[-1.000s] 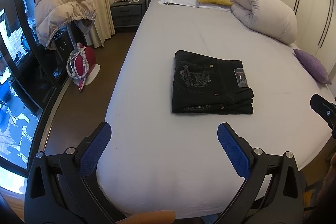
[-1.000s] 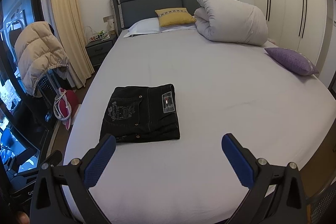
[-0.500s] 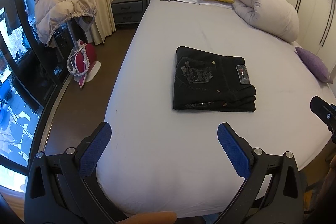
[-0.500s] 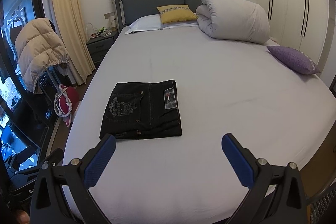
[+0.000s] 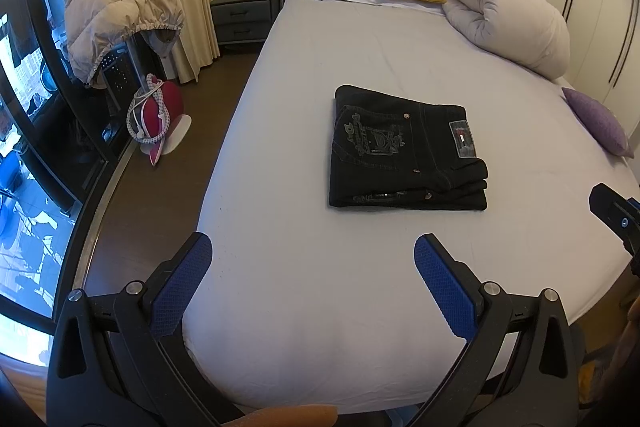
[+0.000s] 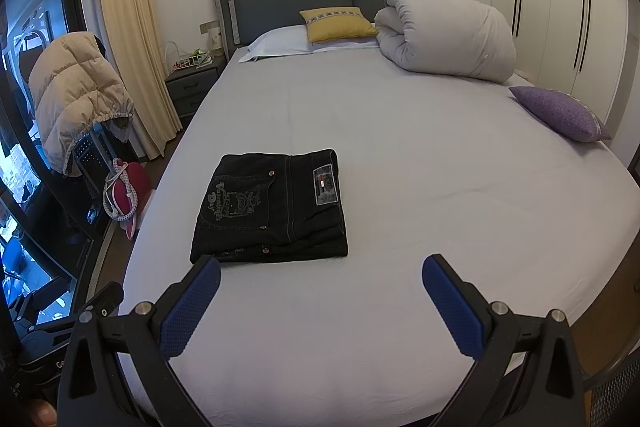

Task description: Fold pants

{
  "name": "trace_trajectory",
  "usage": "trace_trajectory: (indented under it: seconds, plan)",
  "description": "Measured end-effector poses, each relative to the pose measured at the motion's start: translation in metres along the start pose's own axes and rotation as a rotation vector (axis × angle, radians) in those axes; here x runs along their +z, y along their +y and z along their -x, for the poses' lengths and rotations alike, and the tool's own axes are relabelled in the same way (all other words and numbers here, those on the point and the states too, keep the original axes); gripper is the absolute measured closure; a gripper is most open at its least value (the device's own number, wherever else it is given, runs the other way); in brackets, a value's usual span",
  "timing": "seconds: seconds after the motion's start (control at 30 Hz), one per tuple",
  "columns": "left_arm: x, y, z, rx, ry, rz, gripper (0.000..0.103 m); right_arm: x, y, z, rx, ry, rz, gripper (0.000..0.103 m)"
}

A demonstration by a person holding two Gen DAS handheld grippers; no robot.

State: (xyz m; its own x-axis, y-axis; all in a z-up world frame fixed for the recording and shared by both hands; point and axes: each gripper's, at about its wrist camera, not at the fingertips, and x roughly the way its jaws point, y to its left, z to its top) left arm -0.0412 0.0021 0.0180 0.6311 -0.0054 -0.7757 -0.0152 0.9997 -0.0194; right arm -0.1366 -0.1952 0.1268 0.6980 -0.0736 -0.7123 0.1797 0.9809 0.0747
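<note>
Black pants (image 5: 404, 151) lie folded in a compact rectangle on the white bed sheet (image 5: 320, 267), back pocket embroidery and label facing up. They also show in the right wrist view (image 6: 272, 207). My left gripper (image 5: 312, 267) is open and empty, held above the bed's foot edge, short of the pants. My right gripper (image 6: 320, 291) is open and empty, also near the foot edge, with the pants just beyond its left fingertip. Part of the right gripper shows at the right edge of the left wrist view (image 5: 616, 215).
A rolled white duvet (image 6: 444, 35), a yellow cushion (image 6: 336, 25) and a white pillow (image 6: 276, 45) lie at the headboard. A purple cushion (image 6: 560, 113) lies at the right edge. A beige puffer jacket (image 5: 116, 3), a red item (image 5: 156, 115) and a nightstand (image 5: 244, 19) stand left of the bed.
Both grippers have drifted slightly, shifting the view of the bed. The pants lie still and both grippers stay open.
</note>
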Motion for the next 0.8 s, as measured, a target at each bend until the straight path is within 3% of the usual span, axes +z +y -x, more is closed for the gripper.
trace_trajectory:
  seconds: [0.8]
  plan:
    - [-0.0030,-0.0008,-0.0024,0.000,0.005,-0.001,0.000,-0.0050,0.0011,-0.0056,0.002,0.006,0.004,0.000]
